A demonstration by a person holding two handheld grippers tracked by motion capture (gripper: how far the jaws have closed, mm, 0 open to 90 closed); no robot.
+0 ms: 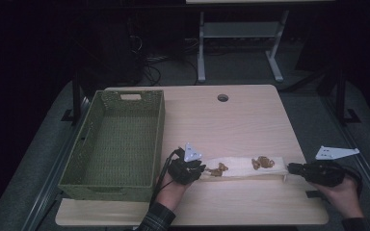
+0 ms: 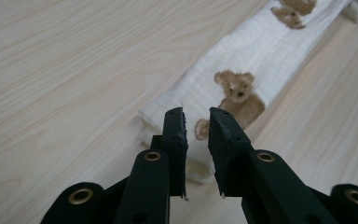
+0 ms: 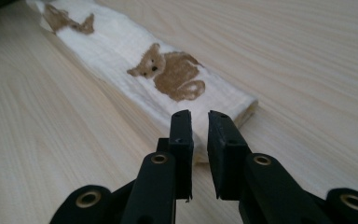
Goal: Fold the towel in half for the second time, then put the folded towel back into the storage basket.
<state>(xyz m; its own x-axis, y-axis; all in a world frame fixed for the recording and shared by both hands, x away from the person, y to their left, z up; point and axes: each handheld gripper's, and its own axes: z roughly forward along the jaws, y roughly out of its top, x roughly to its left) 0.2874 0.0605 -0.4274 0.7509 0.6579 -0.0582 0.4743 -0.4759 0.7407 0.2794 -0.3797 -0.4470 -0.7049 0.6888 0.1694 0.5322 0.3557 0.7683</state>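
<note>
high view: folded bear-print cloth between two grippers near the table's front edge

high view shows a long, folded cream cloth printed with brown teddy bears (image 1: 243, 166) lying flat on the pale wooden table (image 1: 221, 125), close to its front edge and running left to right. the left gripper (image 1: 197, 172) sits at the cloth's left end, the right gripper (image 1: 291, 168) at its right end. left gripper view has the black jaws slightly parted, a narrow gap showing, the cloth's end (image 2: 242, 70) lying between and under the tips, not pinched. right gripper view shows the same: jaws a little apart astride the cloth's end (image 3: 168, 70), pads not pressing. a green woven rectangular basket (image 1: 79, 159) stands along the table's left edge.
</note>
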